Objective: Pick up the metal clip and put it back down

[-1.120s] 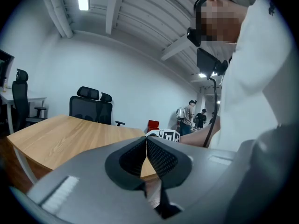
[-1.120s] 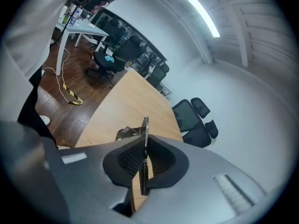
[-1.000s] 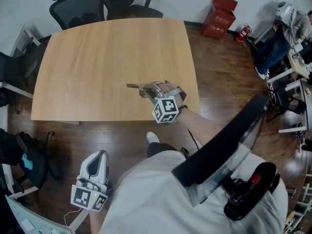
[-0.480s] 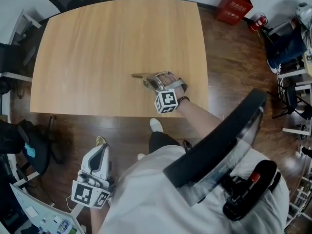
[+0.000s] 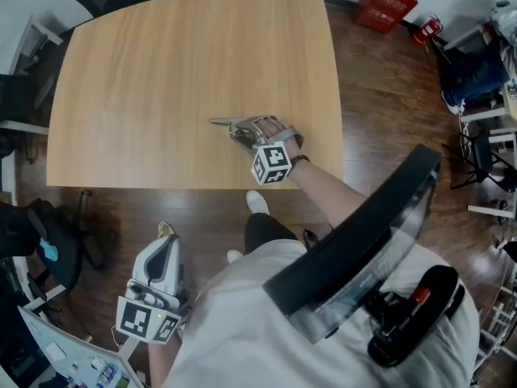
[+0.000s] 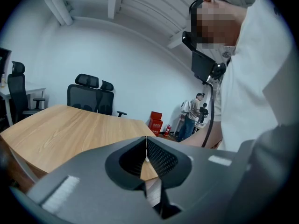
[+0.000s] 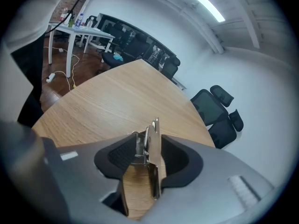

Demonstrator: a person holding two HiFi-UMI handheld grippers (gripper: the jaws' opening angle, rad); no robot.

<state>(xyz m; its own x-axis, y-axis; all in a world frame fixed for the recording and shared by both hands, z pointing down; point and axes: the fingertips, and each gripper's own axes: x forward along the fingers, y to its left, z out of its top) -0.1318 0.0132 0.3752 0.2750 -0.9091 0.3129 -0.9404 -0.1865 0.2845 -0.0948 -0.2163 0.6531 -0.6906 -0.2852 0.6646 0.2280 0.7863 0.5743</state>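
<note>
Silver metal shows between our right tongs (image 5: 242, 130). It is the metal clip (image 7: 149, 148), standing on its edge on the wooden surface (image 5: 161, 63), near the surface's edge closest to us. These tongs are opening. The clip stands between them with a gap on one side, so we think they are not squeezing it. We judge that we are at the putting-down step, almost at the end of the job. Next we should open wider and pull the right tongs straight back, slowly, so we do not knock the clip over. Our left tongs (image 5: 166, 237) hang off the surface, below that same edge, closed tight with nothing in them. We count one clip, one surface and two tongs.
</note>
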